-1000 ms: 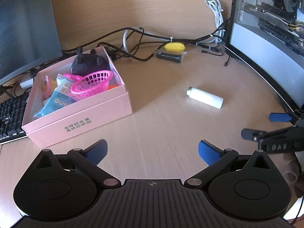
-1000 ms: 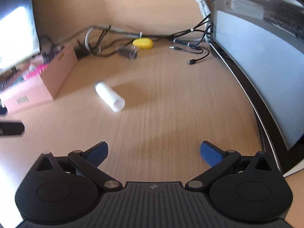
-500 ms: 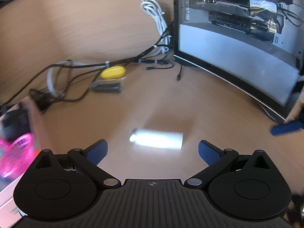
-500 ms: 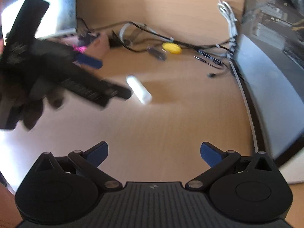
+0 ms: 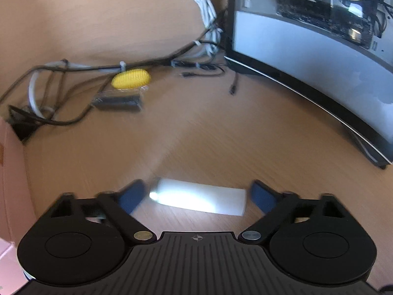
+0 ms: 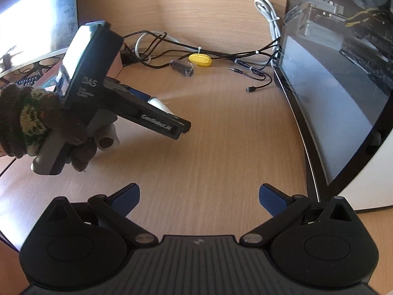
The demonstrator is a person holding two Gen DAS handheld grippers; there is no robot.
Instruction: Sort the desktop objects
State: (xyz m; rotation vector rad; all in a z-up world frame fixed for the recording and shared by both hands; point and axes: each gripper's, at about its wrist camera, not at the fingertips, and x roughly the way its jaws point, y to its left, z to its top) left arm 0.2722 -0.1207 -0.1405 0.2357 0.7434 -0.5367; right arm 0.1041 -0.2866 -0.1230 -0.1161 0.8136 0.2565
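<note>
From the left wrist camera, the left gripper (image 5: 196,196) hangs low over the wooden desk (image 5: 221,135) with a white cylinder (image 5: 201,198) lying crosswise between its blue fingers (image 5: 130,196). The fingers are closing on it, yet a sliver of desk shows at each end of the cylinder, so the pads do not press on it. Farther back, a yellow corn-shaped toy (image 5: 130,78) sits beside a small dark item in clear wrap (image 5: 118,101), both among a tangle of black and white cables (image 5: 73,73). A curved monitor (image 5: 319,68) stands on the right, and the edge of a pink box (image 5: 9,184) shows at the far left. From the right wrist camera, the right gripper (image 6: 199,198) is held above bare desk (image 6: 221,147) with its fingers (image 6: 126,198) spread wide and nothing between them. Ahead and to the left, a hand in a brown knitted glove (image 6: 32,120) holds the left gripper (image 6: 159,113), which points down at the desk. One end of the white cylinder (image 6: 161,105) peeks out from behind its black arm. The corn toy (image 6: 200,59) and the wrapped dark item (image 6: 184,68) lie near the back wall with the cables (image 6: 152,46). The monitor (image 6: 331,73) fills the right side.
</note>
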